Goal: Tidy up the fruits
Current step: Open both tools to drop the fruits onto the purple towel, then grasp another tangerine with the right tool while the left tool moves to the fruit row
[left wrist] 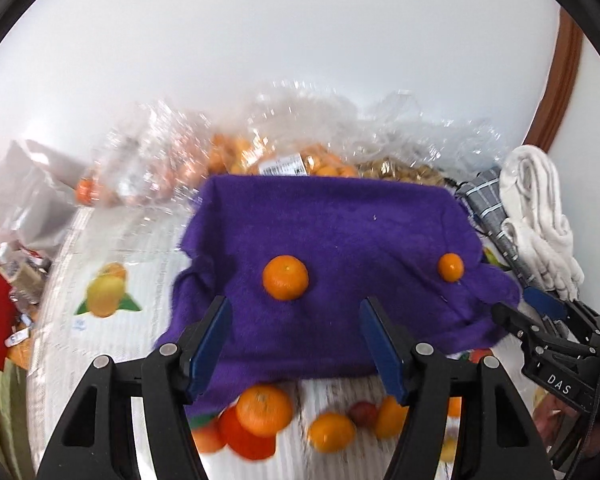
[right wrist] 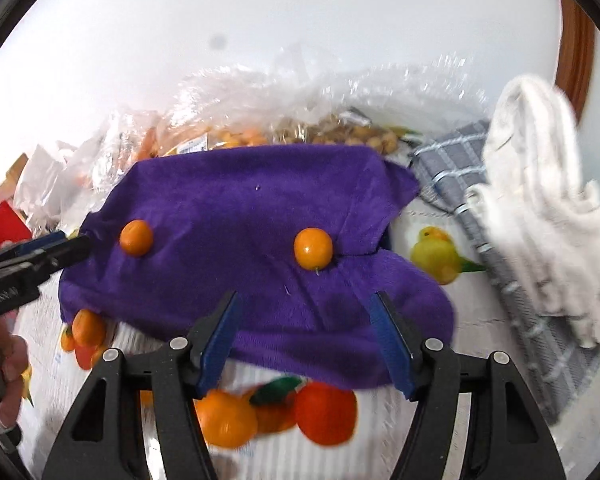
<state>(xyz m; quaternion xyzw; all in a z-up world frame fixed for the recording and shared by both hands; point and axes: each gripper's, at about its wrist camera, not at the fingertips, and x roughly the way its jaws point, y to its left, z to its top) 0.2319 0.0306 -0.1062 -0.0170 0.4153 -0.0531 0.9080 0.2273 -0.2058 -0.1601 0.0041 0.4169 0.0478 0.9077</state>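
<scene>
On the table (left wrist: 100, 240), covered by a printed sheet showing pictures of fruit, a purple cloth (left wrist: 332, 232) lies spread flat, apparently as the sorting surface. Two small oranges rest on it, well apart: a larger orange (left wrist: 285, 277) toward the left side and a smaller orange (left wrist: 451, 267) toward the right. Their separate positions suggest placement by size or kind, though that is a judgement only.

Left gripper (left wrist: 296, 344): jaws wide apart, nothing between them, aimed at the cloth just short of the larger orange. Right gripper (right wrist: 306, 344): jaws likewise wide apart and empty, pointed at the cloth short of the smaller orange (right wrist: 313, 254).

Loose fruit (left wrist: 263, 410) lies at the near edge of the cloth, blurred; real pieces cannot be told reliably from printed ones. Clear bags (left wrist: 292, 152) of further fruit and nuts stand behind the cloth. A white towel (right wrist: 540, 200) and a grey checked cloth (right wrist: 452, 168) lie to the right.

Most fruit appears unsorted; the task seems at an early stage.
</scene>
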